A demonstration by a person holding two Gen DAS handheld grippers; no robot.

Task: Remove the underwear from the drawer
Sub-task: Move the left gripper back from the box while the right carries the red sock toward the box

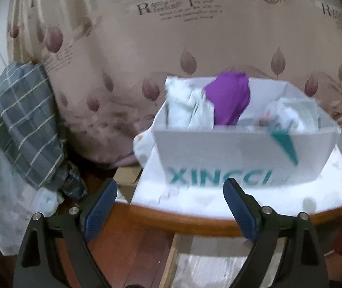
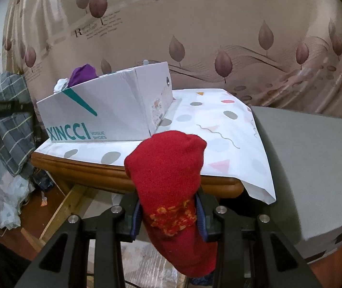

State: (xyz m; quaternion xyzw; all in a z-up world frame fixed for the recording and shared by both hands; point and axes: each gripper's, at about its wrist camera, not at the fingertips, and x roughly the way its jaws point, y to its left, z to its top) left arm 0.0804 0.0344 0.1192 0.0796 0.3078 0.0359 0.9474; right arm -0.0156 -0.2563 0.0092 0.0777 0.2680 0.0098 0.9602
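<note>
A white "XINCCI" shoe box [image 1: 243,153] stands on the small table and serves as the drawer; it also shows in the right wrist view [image 2: 103,112]. It holds a purple garment [image 1: 229,98], a pale folded garment [image 1: 190,108] and another light piece [image 1: 283,115]. My left gripper [image 1: 171,208] is open and empty, in front of the box at the table's near edge. My right gripper [image 2: 168,213] is shut on a red knitted garment [image 2: 168,168] with an orange pattern, held in front of the table's near edge, right of the box.
The table [image 2: 79,168] has a wooden rim and a dotted white cloth [image 2: 214,124]. A grey plaid cloth [image 1: 27,120] hangs at the left. A grey padded surface [image 2: 310,163] lies to the right. A patterned curtain [image 1: 147,36] hangs behind. The floor is wooden.
</note>
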